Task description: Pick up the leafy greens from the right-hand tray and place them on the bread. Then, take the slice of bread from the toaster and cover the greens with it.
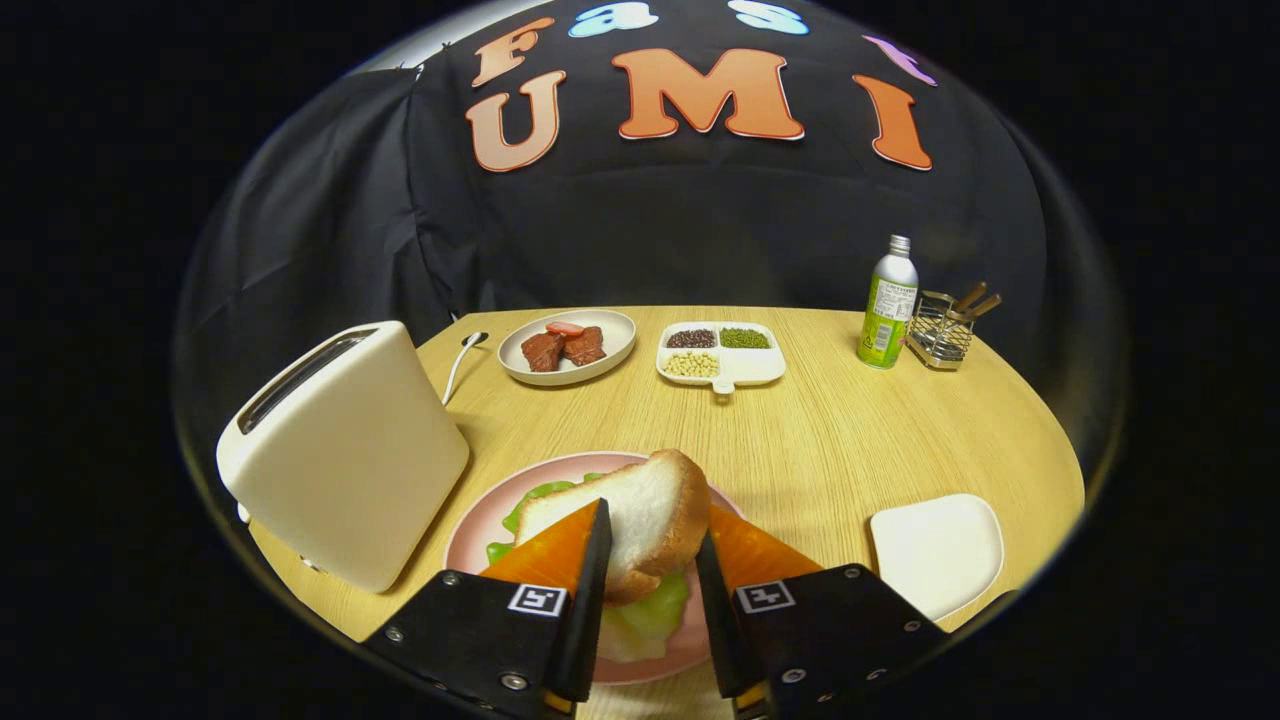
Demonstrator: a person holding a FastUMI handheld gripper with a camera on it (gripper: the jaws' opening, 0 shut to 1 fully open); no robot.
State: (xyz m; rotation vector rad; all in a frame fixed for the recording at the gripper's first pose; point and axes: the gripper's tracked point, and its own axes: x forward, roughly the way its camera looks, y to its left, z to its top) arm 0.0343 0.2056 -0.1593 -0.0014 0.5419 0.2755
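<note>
My gripper point(653, 527) is shut on a slice of white bread point(650, 495), both fingers pressing its sides. The slice is tilted, crust edge up, just above the pink plate point(478, 532). On that plate lie the leafy greens point(655, 608), showing under the slice and to its left near the left finger. A pale piece, likely the lower bread point(625, 645), peeks out beneath the greens. To the left of the plate the white toaster point(345, 450) stands upright; I cannot see into its slot from here. The white tray point(935, 548) to the right of the fingers is bare.
Far across the wooden table point(800, 440) sit a plate of meat pieces point(567, 350), a divided dish of beans point(722, 355), a green bottle point(888, 305) and a wire holder point(943, 330). A spoon point(462, 360) lies behind the toaster.
</note>
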